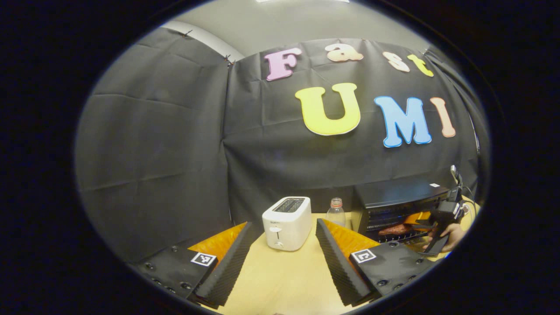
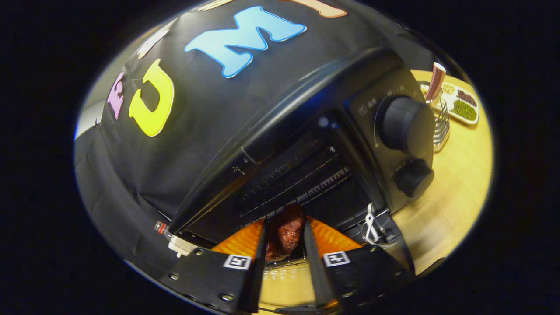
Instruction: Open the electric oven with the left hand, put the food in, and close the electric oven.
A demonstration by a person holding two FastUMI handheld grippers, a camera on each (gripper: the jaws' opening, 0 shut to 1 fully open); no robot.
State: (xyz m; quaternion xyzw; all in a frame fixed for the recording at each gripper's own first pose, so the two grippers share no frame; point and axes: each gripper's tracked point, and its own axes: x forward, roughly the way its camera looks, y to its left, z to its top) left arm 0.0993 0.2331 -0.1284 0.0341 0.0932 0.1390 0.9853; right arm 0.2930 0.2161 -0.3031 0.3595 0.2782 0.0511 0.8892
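Our right claw [image 2: 283, 245] is clamped on the meat [image 2: 286, 232], poised ahead into the open electric oven [image 2: 306, 175] for loading; our left claw [image 1: 282, 258] stands apart.

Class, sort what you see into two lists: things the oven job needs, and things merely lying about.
Belongs to the job:
black electric oven, door open
reddish-brown piece of meat
right gripper, holding the meat
left gripper, open

Lying about:
white two-slot toaster
clear plastic bottle
compartmented snack tray

Black oven [image 2: 306, 144], reddish-brown food [image 2: 286, 232], white toaster [image 1: 287, 222], pale wooden table [image 1: 284, 275]
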